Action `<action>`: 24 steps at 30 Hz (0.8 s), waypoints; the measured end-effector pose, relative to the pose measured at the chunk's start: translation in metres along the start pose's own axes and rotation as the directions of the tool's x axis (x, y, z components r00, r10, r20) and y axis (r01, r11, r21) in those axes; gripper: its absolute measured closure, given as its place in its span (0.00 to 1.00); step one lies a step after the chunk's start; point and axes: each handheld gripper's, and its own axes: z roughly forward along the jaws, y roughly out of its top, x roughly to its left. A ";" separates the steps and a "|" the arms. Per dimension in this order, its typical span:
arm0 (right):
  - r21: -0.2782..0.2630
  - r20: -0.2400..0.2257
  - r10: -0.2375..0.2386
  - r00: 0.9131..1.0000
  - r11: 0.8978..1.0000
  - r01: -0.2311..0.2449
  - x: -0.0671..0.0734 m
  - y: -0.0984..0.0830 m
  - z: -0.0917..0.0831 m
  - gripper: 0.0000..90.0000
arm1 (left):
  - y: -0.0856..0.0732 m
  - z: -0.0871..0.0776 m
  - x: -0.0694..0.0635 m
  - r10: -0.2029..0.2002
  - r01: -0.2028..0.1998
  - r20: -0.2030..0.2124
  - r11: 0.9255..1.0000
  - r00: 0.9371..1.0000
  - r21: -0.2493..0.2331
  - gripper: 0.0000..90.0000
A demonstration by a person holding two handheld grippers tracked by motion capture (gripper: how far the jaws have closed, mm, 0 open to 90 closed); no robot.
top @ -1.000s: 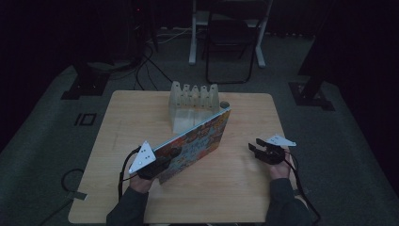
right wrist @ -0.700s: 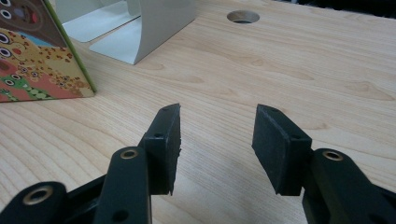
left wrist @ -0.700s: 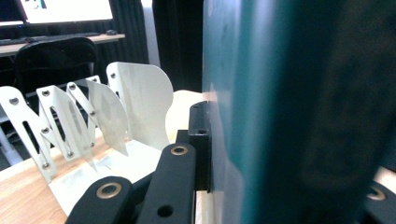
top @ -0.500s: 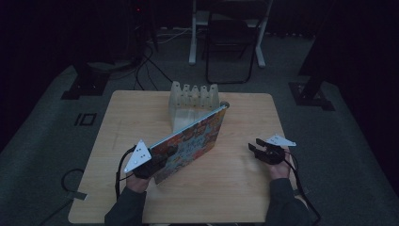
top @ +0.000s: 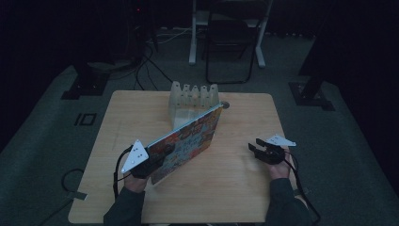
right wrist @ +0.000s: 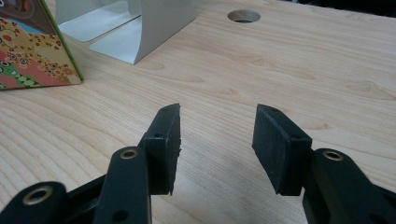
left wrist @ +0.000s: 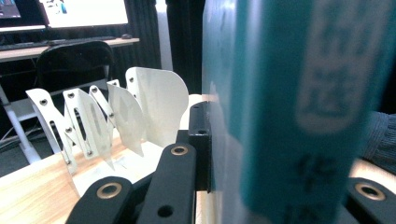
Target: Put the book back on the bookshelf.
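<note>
In the high view, the wooden bench carried a white file rack at about twelve o'clock, near its far edge, with a round hole in the top just beside it at three o'clock. A book with a colourful cover stood tilted on its edge, running from the rack's front down toward seven o'clock, its far corner touching or just before the rack. The left gripper was clenched on the book's near end, a grey three-cornered plate on top of it. The right gripper lay at about four o'clock on the bench, well apart from the book, its jaws spread with nothing between them.

In the left gripper view, the book's teal spine stood upright and close, blurred, clamped between the two black jaws; one pad pressed flat on its cover. The rack's white dividers fanned out at ten o'clock behind it.

In the right gripper view, the jaws stood released over bare wood, the gap between the pads showing only bench grain. The book's lower corner rested on the bench at ten o'clock, the rack's base sat at eleven, and the hole lay at twelve.
</note>
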 end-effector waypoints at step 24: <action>0.002 -0.003 -0.003 1.000 1.000 0.003 0.000 -0.001 0.001 0.57 | -0.013 -0.013 0.020 -0.060 0.060 -0.003 0.998 0.998 -0.014 0.90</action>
